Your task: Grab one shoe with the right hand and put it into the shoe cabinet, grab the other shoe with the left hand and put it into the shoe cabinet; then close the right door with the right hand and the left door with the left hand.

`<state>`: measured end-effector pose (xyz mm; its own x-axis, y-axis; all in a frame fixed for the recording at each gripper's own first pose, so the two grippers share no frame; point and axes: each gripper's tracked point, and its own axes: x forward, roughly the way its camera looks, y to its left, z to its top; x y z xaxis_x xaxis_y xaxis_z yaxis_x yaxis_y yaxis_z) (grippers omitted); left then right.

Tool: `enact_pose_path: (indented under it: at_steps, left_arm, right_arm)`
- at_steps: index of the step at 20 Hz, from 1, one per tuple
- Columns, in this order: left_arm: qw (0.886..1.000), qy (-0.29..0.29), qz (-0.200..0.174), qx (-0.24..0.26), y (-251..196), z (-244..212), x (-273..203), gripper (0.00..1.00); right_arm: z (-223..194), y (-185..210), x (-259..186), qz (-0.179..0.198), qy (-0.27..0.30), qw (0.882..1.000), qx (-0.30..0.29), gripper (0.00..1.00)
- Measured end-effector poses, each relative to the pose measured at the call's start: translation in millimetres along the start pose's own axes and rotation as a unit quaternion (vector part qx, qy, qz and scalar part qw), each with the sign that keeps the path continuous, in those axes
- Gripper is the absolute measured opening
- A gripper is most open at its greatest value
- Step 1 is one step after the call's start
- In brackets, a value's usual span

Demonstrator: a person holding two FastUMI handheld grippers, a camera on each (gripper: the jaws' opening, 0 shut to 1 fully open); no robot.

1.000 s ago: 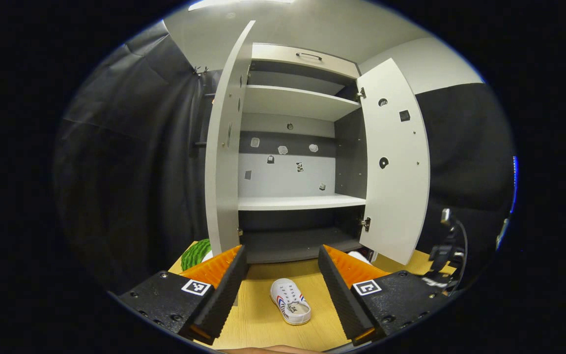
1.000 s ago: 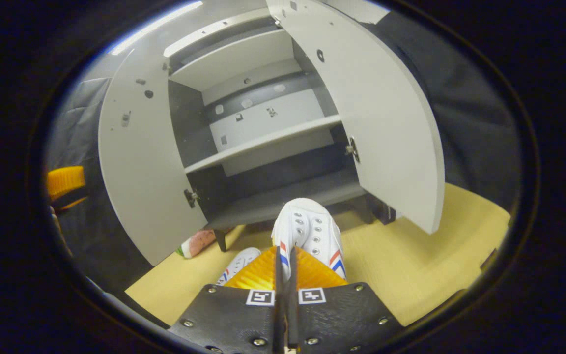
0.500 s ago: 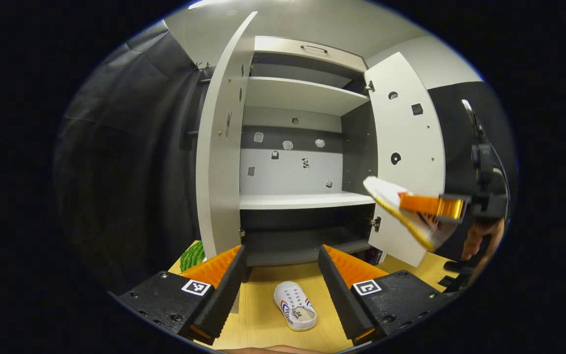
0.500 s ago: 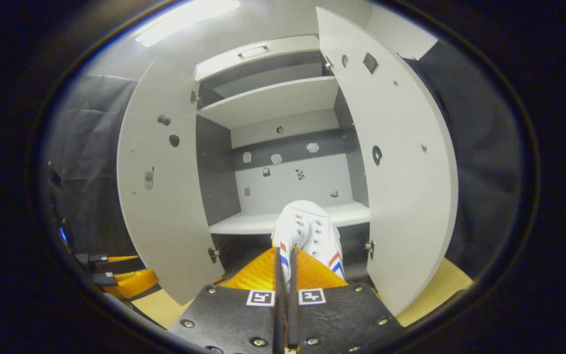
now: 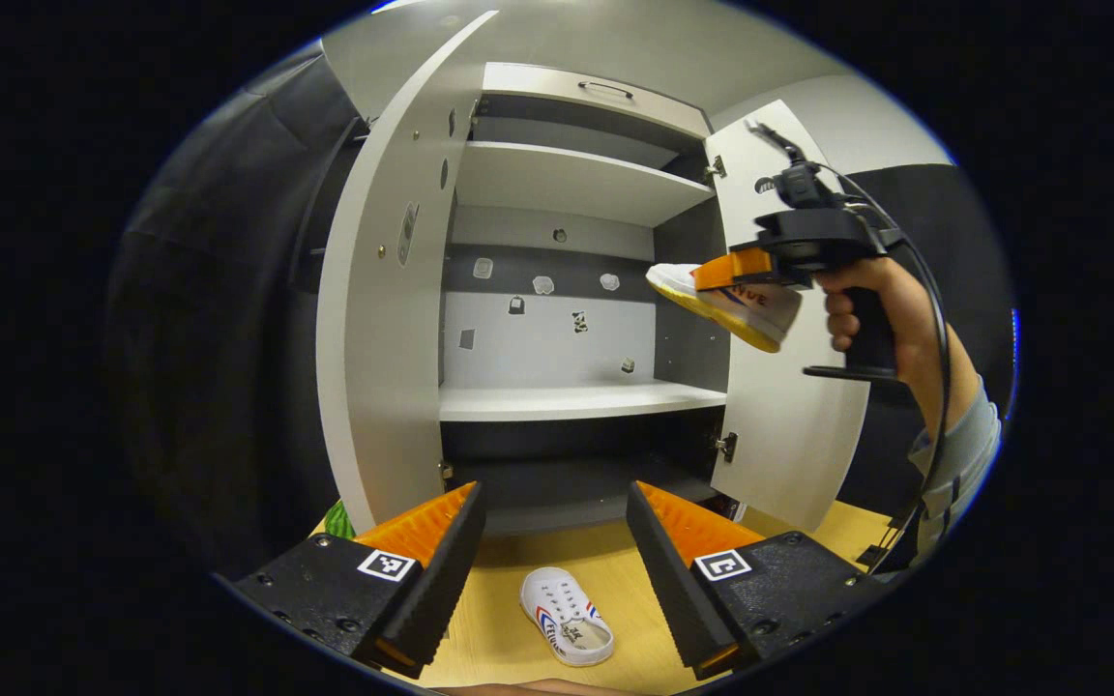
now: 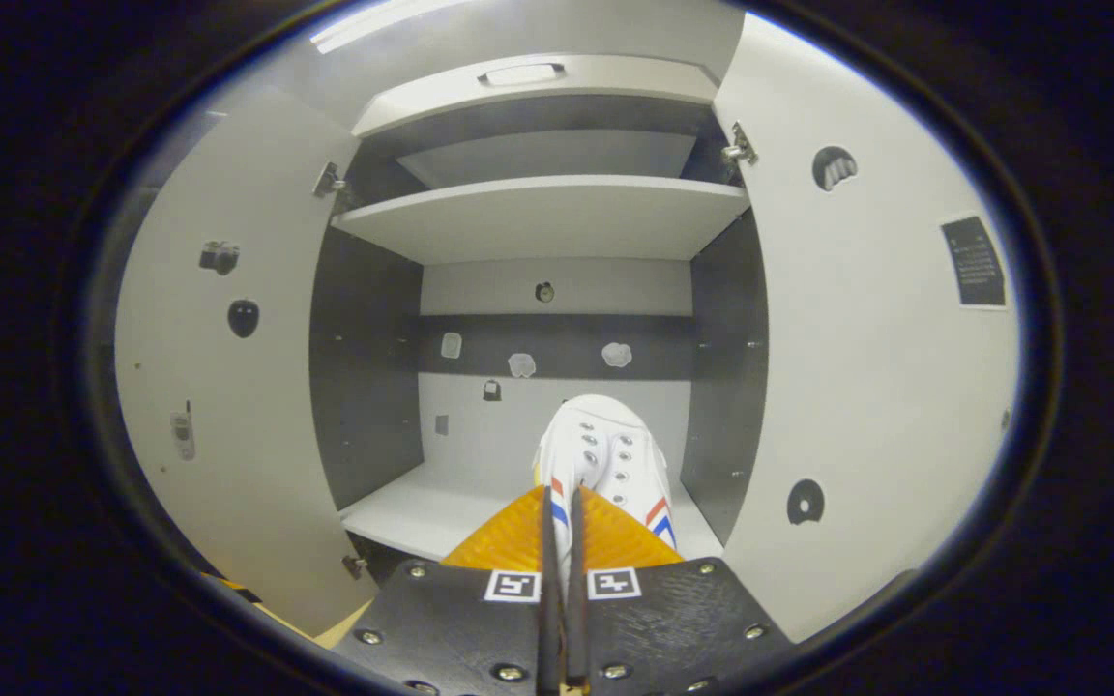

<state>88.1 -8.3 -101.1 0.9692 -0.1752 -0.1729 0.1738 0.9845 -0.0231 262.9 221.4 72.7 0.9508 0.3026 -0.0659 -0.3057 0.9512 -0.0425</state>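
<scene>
One shoe pinched in right tool, facing cabinet.

Shoe cabinet mouth open between left door and right door; middle shelf bare, upper shelf caps headroom.

Illumination is even and moderately bright, supplied from overhead; a ceiling light strip glares white at the top of the right gripper view. The cabinet shelves read pale, while its lowest bay sits in deep shadow; both views bow straight door edges into curves toward the rim. Focus is sharp centrally; the right gripper view softens slightly near its margins.
</scene>
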Motion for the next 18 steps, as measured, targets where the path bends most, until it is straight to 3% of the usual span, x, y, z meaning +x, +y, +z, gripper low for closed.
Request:
enact_pose_path:
  at_steps: [6, 11, 16, 18]
  left_arm:
    - [1.000, 0.025, 0.004, -0.017, 13, -24, 20, 0.90]
    - [0.999, 0.038, -0.003, -0.029, 20, -46, 29, 0.90]
    - [0.999, 0.032, -0.001, -0.023, 22, -45, 31, 0.89]
    - [0.999, 0.028, 0.005, -0.018, 21, -42, 30, 0.89]
  right_arm:
    - [-47, -19, 102, -0.016, 0.057, 0.998, -0.020, 0.04]
    - [-95, -30, 156, -0.027, 0.091, 0.995, -0.034, 0.04]
    - [-110, -34, 164, -0.016, 0.101, 0.995, -0.021, 0.03]
    - [-98, -39, 165, -0.027, 0.076, 0.997, -0.019, 0.09]
